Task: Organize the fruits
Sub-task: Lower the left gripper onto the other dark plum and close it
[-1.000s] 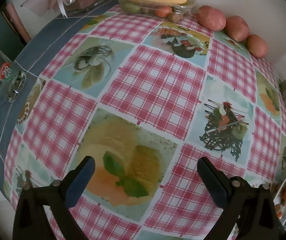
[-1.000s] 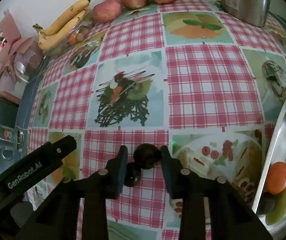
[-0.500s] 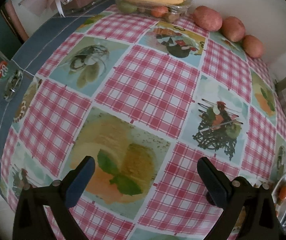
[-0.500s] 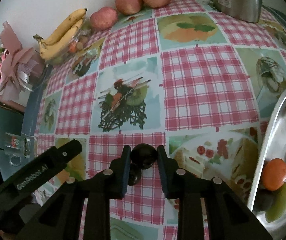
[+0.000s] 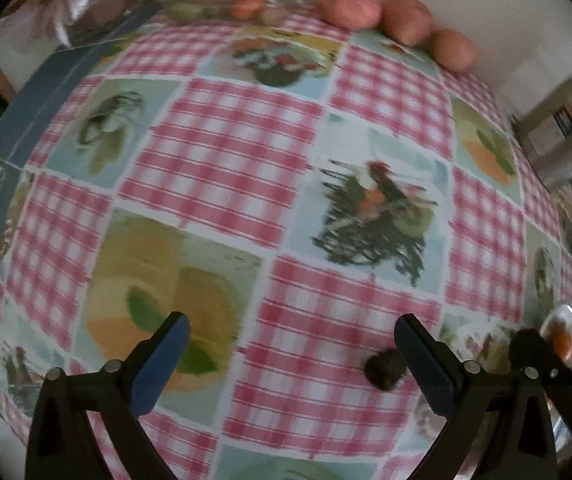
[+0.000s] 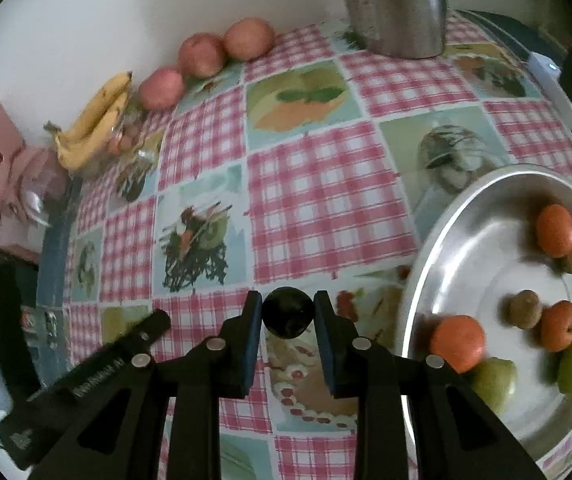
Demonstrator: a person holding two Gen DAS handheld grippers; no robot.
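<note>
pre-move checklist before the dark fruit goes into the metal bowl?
1. Right hand-held gripper shut on the dark round fruit: ok.
2. Fruit lifted clear of the tablecloth: cannot tell.
3. Metal bowl has free space near its centre: ok.
4. Left hand-held gripper open and empty: ok.
5. Second dark fruit on the cloth, beside the left finger, outside the bowl: not ok.

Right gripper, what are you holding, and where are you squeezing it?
The right gripper holds a small dark round fruit, pinched on its two opposite sides between the pads. The left gripper is open and holds nothing.
</note>
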